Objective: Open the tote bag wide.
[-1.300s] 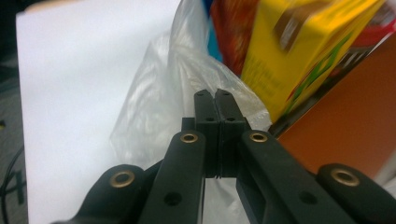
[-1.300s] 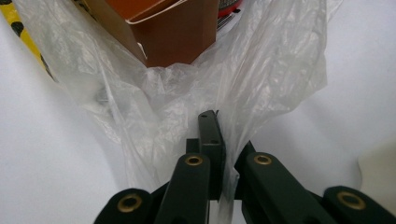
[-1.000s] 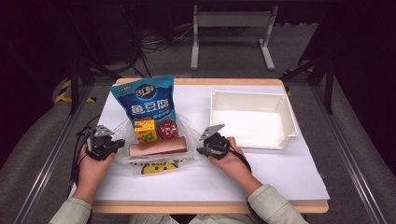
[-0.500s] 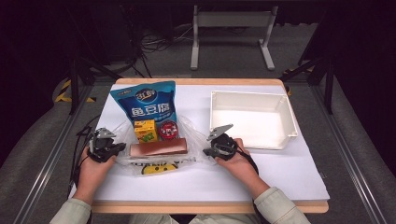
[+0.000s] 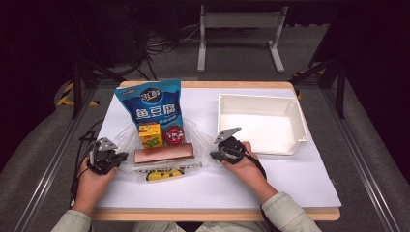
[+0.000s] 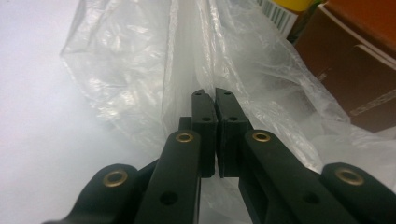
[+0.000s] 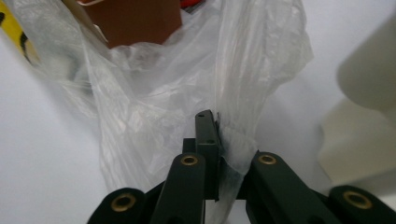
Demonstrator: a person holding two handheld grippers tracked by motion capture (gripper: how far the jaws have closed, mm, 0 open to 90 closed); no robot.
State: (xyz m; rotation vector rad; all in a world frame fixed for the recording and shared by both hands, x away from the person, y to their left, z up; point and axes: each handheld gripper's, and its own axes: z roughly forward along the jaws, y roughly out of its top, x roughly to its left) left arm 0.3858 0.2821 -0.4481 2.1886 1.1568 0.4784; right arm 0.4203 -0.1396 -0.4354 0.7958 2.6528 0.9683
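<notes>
White paper covers the table [image 5: 290, 188], with dark floor and metal stands behind it. At the near middle lies a clear plastic bag [image 5: 203, 145] around a brown box [image 5: 163, 153], a yellow carton [image 5: 150, 134] and a red-topped tin [image 5: 174, 134]; a blue snack pouch [image 5: 152, 104] rests at its far end. The left gripper [image 6: 215, 100] has its jaws pressed together on the bag's left edge. The right gripper [image 7: 212, 122] pinches the film at the right edge. A white tray [image 5: 300, 121] sits to the right.
</notes>
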